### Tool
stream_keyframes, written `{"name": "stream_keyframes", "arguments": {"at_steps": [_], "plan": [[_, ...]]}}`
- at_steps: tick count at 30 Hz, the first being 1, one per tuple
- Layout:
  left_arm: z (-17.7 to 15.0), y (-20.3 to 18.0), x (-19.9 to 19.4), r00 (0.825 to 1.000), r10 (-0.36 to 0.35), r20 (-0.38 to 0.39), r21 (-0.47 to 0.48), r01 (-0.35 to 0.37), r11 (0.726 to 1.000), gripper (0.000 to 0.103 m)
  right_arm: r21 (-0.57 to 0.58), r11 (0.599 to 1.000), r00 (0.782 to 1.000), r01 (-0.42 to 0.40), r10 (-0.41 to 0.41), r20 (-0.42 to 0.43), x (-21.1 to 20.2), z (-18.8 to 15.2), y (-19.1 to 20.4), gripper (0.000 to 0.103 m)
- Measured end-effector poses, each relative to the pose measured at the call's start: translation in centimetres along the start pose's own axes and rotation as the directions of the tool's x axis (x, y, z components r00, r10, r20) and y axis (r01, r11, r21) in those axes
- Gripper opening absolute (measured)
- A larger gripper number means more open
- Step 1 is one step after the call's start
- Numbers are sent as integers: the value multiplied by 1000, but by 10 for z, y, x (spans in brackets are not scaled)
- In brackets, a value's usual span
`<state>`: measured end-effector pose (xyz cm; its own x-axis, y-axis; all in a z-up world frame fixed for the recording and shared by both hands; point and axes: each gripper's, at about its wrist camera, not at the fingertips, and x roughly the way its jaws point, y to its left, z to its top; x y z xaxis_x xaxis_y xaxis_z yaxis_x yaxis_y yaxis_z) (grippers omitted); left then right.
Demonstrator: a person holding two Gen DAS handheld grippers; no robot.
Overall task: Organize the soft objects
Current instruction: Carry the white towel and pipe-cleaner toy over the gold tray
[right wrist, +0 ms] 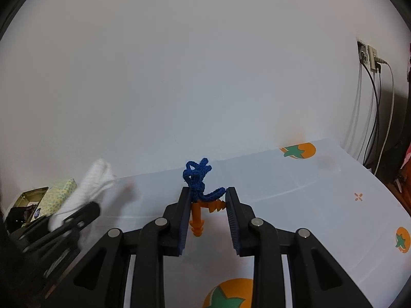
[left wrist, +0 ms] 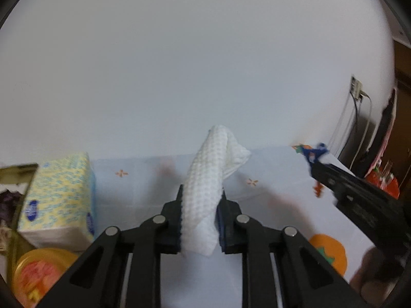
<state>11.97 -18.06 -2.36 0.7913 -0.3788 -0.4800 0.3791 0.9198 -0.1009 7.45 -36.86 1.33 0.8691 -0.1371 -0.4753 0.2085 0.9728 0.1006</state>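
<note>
The left gripper (left wrist: 201, 213) pinches a white cloth (left wrist: 205, 187); the right gripper (right wrist: 208, 205), narrowly parted, holds corded earplugs (right wrist: 199, 200), blurred at three o'clock in the left view.

- The left gripper (left wrist: 200, 215) is matte black plastic, with angular linkage arms joined by round silver pins.
- Its fingers (left wrist: 223, 227) carry dark blue ribbed pads.
- The right gripper (right wrist: 208, 218) has the same black frame, silver pins and blue serrated pads.
</note>
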Motion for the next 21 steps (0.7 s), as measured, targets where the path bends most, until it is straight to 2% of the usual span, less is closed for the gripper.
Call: {"name": "stream_keyframes", "arguments": {"at_steps": [9,15,21], "plan": [[-13,-12,-29,996,61,68,98,-67,993,18,-2,999,999,-37,37,-7,3,-4,4,30],[-18,0,-41,995,73,70,85,-79,993,18,-8,999,999,-37,37,3,4,-6,2,30],[-18,-5,-45,995,78,68,69,-83,994,18,-15,1000,1000,-10,10,-7,-2,-13,11,30]]}}
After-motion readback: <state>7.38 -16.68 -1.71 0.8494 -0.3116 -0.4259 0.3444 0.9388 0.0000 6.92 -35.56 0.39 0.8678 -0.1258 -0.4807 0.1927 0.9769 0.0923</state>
